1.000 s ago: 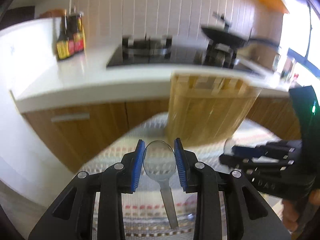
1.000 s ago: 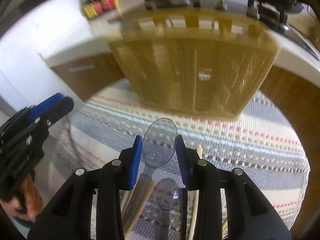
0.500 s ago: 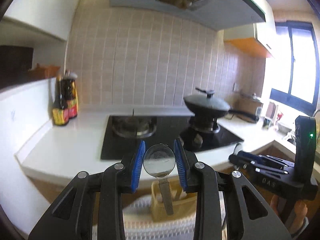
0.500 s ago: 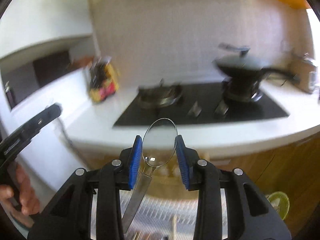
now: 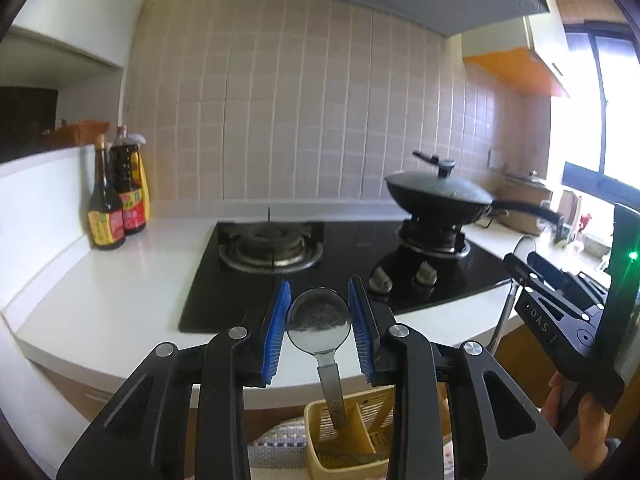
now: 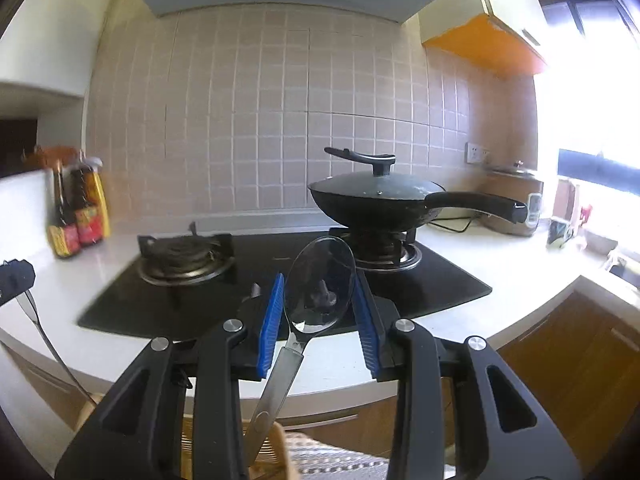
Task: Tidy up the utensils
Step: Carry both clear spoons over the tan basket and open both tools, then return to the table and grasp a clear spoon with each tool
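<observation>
Both hands rose; left gripper (image 5: 319, 328), right gripper (image 6: 319, 312) near level, gripping spoons.

Blue-padded black tool (image 5: 319, 330), yellow utensil holder (image 5: 316, 420), black wok (image 6: 376, 204), beige grid-tiled wall (image 6: 256, 120).

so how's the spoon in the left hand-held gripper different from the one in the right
The left spoon has a small round bowl and hangs straight down; the right spoon has a larger oval bowl and its handle slants down to the left. Both are shiny metal, clamped by the bowl, handles down, in the left hand-held gripper and the right hand-held gripper.
</observation>
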`<state>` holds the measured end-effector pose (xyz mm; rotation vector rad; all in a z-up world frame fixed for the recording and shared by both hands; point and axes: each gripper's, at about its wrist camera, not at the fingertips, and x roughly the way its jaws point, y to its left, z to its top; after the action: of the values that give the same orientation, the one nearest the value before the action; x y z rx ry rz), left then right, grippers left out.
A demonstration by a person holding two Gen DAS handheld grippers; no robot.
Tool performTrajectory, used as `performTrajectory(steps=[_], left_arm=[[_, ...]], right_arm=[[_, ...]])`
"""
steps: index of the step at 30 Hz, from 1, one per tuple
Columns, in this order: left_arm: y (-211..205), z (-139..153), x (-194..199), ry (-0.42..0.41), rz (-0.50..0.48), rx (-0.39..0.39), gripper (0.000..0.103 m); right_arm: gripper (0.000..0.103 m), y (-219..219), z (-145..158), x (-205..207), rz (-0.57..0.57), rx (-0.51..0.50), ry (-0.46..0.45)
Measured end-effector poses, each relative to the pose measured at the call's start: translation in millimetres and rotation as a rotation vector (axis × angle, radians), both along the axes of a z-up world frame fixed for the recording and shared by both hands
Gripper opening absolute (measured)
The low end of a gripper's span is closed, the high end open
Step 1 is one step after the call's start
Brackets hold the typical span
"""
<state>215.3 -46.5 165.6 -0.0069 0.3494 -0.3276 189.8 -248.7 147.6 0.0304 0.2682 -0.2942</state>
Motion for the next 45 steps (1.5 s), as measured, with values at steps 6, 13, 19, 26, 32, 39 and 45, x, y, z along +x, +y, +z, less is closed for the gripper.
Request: performTrajectory(steps=[6,13,19,26,32,39,45], left_arm=[[-5.5,-29.2,15.2,0.049,-0.008,0.016,0.029],[-8.8,-38.5,7.3,0.084,-0.046,0.031,0.03],[1.9,-29.0,-18.8,0.108,-0.101,-0.003,0.047],[22.4,-4.3,-62.6,0.151,-0.167,-0.059,0.05],[32.6,2.2,-102.2,0.192,-0.184,-0.034,0.05],[43.1,-49.6,-115.9,0.369,-0.183,0.025,0.05],[54.3,-134.1,-117.0,0.607,-0.184,0.065,0.05]], right_arm=[[0.032,18.7,-25.6,-0.4,0.03,-0.112,0.009],[0.033,30.4,-32.7,-16.9,0.159,-0.079,0.086],[0.058,22.3,-22.2,-49.2,0.263,0.041,0.138],[0.058,2.4,3.5,-85.5,0.28,0.181,0.232],[0.058,-4.6,-2.4,-108.4,0.307,0.241,0.378],[0.057,2.2,-49.3,-119.4,0.348,0.248,0.566],[0.04,25.4,-108.0,-131.8,0.523,0.342,0.789]])
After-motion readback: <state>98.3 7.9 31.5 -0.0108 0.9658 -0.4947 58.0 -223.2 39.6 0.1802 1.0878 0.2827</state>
